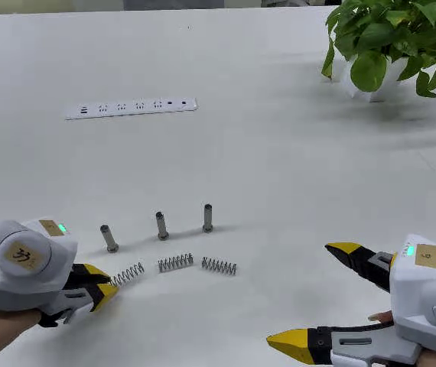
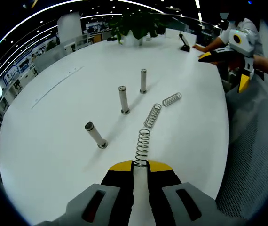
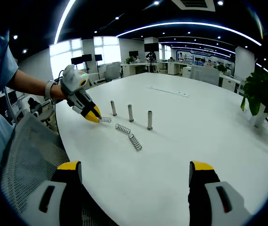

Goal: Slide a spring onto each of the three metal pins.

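Left gripper view: my left gripper [image 2: 141, 165] pinches the nearest spring [image 2: 143, 142] by its end. My right gripper [image 3: 135, 165] gapes wide.

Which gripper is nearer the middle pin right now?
Left. The left gripper sits just in front-left of the middle pin, closed on the end of the left spring; the right gripper hangs open, far off to its right.

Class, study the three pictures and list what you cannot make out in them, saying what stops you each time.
1. Left gripper view: the near end of the held spring sits under the yellow tips of the left hand-held gripper.
2. Head view: the sockets on the power strip are too small to tell apart.
3. Head view: the plant pot is mostly behind leaves.
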The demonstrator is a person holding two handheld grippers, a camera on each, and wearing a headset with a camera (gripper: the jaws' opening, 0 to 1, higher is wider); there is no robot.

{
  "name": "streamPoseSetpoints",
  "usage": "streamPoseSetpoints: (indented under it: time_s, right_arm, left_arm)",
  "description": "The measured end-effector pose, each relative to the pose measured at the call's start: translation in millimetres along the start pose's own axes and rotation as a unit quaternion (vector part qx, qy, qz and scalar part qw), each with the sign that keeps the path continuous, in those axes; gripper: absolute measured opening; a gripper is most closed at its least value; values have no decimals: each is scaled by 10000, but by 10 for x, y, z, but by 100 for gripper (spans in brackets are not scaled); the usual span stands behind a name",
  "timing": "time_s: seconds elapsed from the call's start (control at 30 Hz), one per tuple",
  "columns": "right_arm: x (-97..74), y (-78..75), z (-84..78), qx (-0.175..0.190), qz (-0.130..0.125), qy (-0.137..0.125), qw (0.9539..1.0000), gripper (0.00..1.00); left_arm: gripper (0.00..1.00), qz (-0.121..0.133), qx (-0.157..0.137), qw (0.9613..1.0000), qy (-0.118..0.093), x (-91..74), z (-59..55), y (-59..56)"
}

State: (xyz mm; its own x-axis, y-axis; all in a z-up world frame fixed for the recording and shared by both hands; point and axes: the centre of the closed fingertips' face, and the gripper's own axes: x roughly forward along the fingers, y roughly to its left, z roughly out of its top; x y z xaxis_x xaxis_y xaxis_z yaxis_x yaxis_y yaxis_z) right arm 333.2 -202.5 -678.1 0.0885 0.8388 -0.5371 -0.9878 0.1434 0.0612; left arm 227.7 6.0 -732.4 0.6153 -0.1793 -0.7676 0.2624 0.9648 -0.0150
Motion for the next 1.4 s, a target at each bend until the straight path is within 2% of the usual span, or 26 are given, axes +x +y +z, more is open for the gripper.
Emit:
streamPoseSetpoints:
  time_s: [0.1, 0.2, 0.27, 0.3, 0.4, 0.43, 0.5, 0.57, 0.83, 0.93, 1.13, 1.3, 1.4]
  right_arm:
    - [21, 12, 9, -23, 42, 2, 10000, 96]
    - [51, 44, 25, -77, 129, 12, 9999, 95]
    - [61, 64, 51, -68, 177, -5, 9998, 95]
    - [68, 74, 74, -77, 199, -16, 9998, 95]
    - [92, 93, 108, -95, 268, -45, 9996, 95]
    - [100, 104, 123, -103, 306, -58, 9995, 95]
    - [112, 123, 140, -114, 365, -63, 9992, 95]
    - [126, 157, 166, -119, 470, -82, 9988, 95]
    - [172, 280, 283, -114, 848, -132, 9962, 93]
    - [216, 331, 300, -195, 1112, -84, 9936, 90]
    - [263, 482, 361, -290, 1642, 14, 9860, 79]
    - [279, 639, 349, -557, 2101, 242, 9758, 66]
    - [287, 722, 381, -686, 2274, 282, 9710, 58]
  left_arm:
    - [9, -23, 14, 9999, -98, -40, 24, -50]
    - [9, -75, 43, 9998, -201, -98, 94, -178]
    - [9, -83, 35, 9996, -269, -100, 89, -176]
    - [9, -96, 33, 9995, -311, -120, 123, -233]
    - [9, -146, 26, 9990, -428, -135, 158, -303]
    - [9, -169, 34, 9987, -470, -150, 194, -364]
    - [9, -224, 66, 9982, -544, -152, 208, -404]
    - [9, -349, 131, 9971, -671, -151, 232, -478]
    - [9, -574, 246, 9944, -847, -156, 299, -685]
    - [9, -731, 330, 9924, -930, -164, 342, -779]
    - [9, -934, 457, 9891, -1046, -190, 409, -889]
    - [9, -1075, 554, 9864, -1112, -210, 434, -930]
    - [9, -1161, 635, 9848, -1128, -227, 467, -983]
